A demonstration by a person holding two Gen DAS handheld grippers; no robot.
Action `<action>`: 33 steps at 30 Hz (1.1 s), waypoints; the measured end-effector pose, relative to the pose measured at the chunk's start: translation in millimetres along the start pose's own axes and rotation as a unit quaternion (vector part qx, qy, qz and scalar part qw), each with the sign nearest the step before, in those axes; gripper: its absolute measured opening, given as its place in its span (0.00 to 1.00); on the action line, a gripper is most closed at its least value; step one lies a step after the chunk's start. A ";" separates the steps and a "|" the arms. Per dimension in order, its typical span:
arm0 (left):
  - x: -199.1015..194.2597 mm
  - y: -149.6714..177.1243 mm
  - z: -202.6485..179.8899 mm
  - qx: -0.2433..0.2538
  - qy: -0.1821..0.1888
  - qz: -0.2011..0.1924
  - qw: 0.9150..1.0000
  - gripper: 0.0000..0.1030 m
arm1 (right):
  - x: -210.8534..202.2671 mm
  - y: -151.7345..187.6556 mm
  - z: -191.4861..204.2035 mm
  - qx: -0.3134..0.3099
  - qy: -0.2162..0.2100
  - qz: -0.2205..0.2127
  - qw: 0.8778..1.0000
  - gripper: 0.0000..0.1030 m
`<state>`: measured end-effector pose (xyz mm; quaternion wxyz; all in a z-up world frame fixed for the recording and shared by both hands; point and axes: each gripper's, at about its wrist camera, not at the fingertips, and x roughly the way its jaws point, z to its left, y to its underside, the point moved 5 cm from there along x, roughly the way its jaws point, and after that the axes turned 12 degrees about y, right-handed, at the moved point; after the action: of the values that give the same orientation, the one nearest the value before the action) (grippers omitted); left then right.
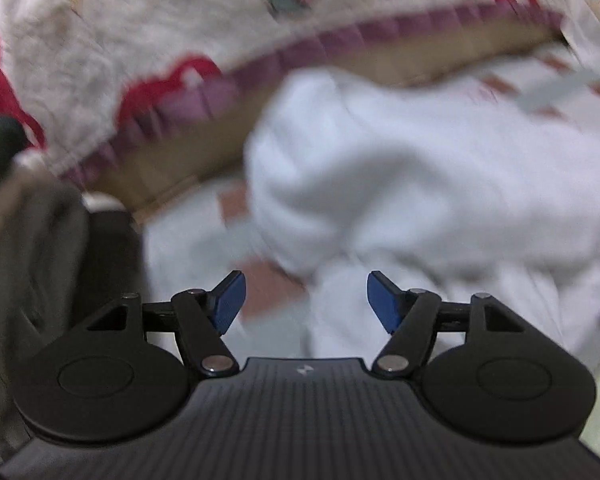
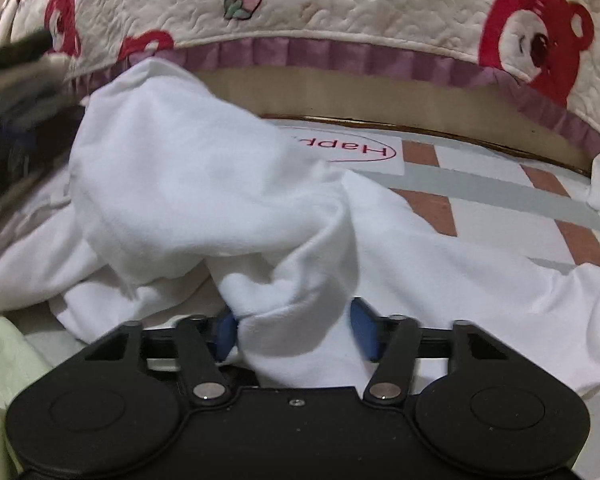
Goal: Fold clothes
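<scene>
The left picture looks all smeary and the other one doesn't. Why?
Left wrist view: motion blur smears the white garment and the bear quilt, while the left tool, fixed to the camera, stays sharp. Right wrist view: mostly crisp, so the quilt's bears and the right tool read clearly; only a dark object at the left edge is blurred. Both curve straight edges.

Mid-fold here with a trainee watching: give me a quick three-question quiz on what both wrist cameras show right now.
1. True or false: the left hand-held gripper is clamped on the white garment.
2. What lies between the blue fingers of the right hand-held gripper? A) a bunched fold of the white garment B) a green towel C) nothing
3. Fill in: the quilt behind the garment carries red ____ faces.

Key: 1 false, its jaws stand open with nothing between them; 2 A; 3 bear.
</scene>
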<state>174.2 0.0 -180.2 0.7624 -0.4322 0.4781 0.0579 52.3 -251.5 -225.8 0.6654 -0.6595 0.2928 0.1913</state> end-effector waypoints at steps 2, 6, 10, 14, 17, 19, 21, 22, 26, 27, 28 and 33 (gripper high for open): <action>7.9 7.8 -10.3 -0.004 0.007 0.015 1.000 0.65 | -5.4 -1.3 -5.3 0.011 -0.016 -0.020 1.000 0.07; 21.7 2.8 -9.6 -0.012 -0.010 0.035 0.999 0.73 | -12.8 -11.7 -24.9 0.047 -0.008 -0.064 0.997 0.05; 35.9 -10.6 -7.0 0.002 -0.018 0.050 0.999 0.77 | -18.8 -17.9 -63.0 0.147 -0.021 -0.078 0.986 0.05; 49.7 -21.4 -9.0 0.016 -0.019 0.075 0.997 0.46 | -3.9 -18.1 -69.1 0.176 -0.046 -0.069 0.981 0.06; 53.6 -26.2 -11.9 -0.015 -0.029 0.094 0.995 0.03 | 6.5 -13.6 -59.8 0.161 -0.052 -0.045 0.985 0.06; 44.0 -29.1 -18.8 -0.009 -0.061 0.071 0.996 0.03 | -0.7 -13.8 -57.0 0.150 -0.044 -0.039 0.987 0.06; 32.5 -29.7 -23.1 -0.011 -0.107 0.059 0.992 0.03 | -15.3 -17.9 -58.2 0.148 -0.037 -0.054 0.987 0.06; 26.1 -29.3 -22.7 -0.012 -0.133 0.054 0.990 0.03 | -25.1 -21.1 -59.2 0.146 -0.033 -0.072 0.986 0.06; -9.7 -35.9 -17.2 -0.014 -0.197 0.018 0.980 0.03 | -49.1 -31.9 -63.9 0.115 0.016 -0.117 0.986 0.05; -21.4 -39.2 -14.0 -0.017 -0.206 0.005 0.978 0.03 | -51.4 -34.3 -67.4 0.121 0.022 -0.119 0.985 0.05; -34.6 -43.2 -11.0 -0.022 -0.220 -0.008 0.975 0.03 | -54.7 -36.8 -69.4 0.123 0.025 -0.120 0.985 0.05; -107.8 -58.1 12.3 -0.059 -0.264 -0.073 0.960 0.03 | -74.5 -49.2 -76.8 0.125 0.039 -0.127 0.983 0.05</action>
<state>153.9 7.8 -59.0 0.8368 -0.4795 0.2230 0.1422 17.0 -320.4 -137.1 0.7496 -0.6097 0.2542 0.0415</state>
